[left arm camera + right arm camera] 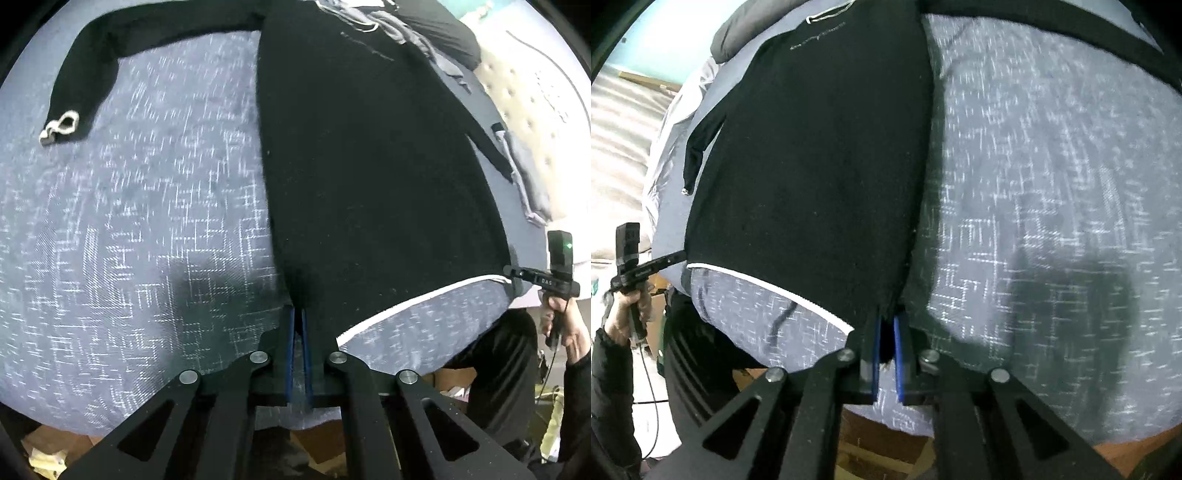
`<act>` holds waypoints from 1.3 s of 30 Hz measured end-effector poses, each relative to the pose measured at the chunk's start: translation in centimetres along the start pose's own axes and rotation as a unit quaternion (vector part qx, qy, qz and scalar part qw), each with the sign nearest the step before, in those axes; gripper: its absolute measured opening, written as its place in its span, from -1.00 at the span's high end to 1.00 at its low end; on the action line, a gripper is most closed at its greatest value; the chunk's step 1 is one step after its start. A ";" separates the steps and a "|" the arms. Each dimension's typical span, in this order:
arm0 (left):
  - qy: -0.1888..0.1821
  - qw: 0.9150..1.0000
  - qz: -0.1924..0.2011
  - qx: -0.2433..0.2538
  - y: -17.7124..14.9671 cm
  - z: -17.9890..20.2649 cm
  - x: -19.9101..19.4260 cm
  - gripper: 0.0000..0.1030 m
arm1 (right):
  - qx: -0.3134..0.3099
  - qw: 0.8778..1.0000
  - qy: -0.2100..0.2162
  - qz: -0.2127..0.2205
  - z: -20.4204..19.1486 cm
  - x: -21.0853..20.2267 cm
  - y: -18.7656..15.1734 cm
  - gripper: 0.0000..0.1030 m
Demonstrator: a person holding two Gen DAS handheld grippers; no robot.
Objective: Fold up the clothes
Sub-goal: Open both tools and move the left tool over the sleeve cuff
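Observation:
A black long-sleeved sweater (369, 166) lies flat on a blue-grey patterned bedcover (129, 221), its white-edged hem (406, 301) toward me. My left gripper (298, 312) is shut on the hem's left corner, with black cloth pinched between the blue pads. My right gripper (886, 321) is shut on the hem's right corner of the sweater (812, 147). Each view shows the other gripper at the far end of the hem: the right gripper (511, 275) and the left gripper (679, 254). One sleeve (110, 44) stretches out sideways and ends in a white tag (61, 127).
A heap of dark and grey clothes (424, 26) lies beyond the sweater's collar. A pale tufted headboard (524, 85) borders the bed. Beyond the bedcover (1052, 166) at its near edge, cardboard and wood (886, 443) are on the floor. A person's hand (628, 310) grips the left handle.

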State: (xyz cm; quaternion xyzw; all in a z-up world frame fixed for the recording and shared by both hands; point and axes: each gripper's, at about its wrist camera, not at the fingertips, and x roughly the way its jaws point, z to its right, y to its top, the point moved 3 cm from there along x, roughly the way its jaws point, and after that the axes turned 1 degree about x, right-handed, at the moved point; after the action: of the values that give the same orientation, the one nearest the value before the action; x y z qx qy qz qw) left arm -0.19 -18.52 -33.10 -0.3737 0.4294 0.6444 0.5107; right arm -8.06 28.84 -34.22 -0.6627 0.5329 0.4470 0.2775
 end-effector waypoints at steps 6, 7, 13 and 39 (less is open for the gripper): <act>0.006 1.000 0.001 -0.006 0.2 0.1 -1.0 0.92 | 0.019 1.000 0.009 0.008 0.5 -1.4 0.5 0.53; 0.010 1.000 0.004 -0.006 0.3 0.0 -1.5 0.92 | 0.020 1.000 0.011 0.013 0.7 -2.1 0.7 0.43; 0.030 0.998 0.052 -0.015 2.3 -0.2 -5.7 0.64 | 0.053 0.996 0.022 0.069 3.8 -7.3 2.6 0.26; 0.072 0.976 0.162 -0.129 11.1 -11.4 -11.1 0.18 | 0.096 0.985 0.014 0.141 6.7 -10.3 8.2 -0.07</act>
State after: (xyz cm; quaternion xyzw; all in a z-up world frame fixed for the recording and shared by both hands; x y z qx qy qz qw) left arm -8.35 -34.11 -24.98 -0.4072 0.4332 0.7401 0.3143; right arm -18.25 36.97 -27.17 -0.5574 0.6655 0.4188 0.2664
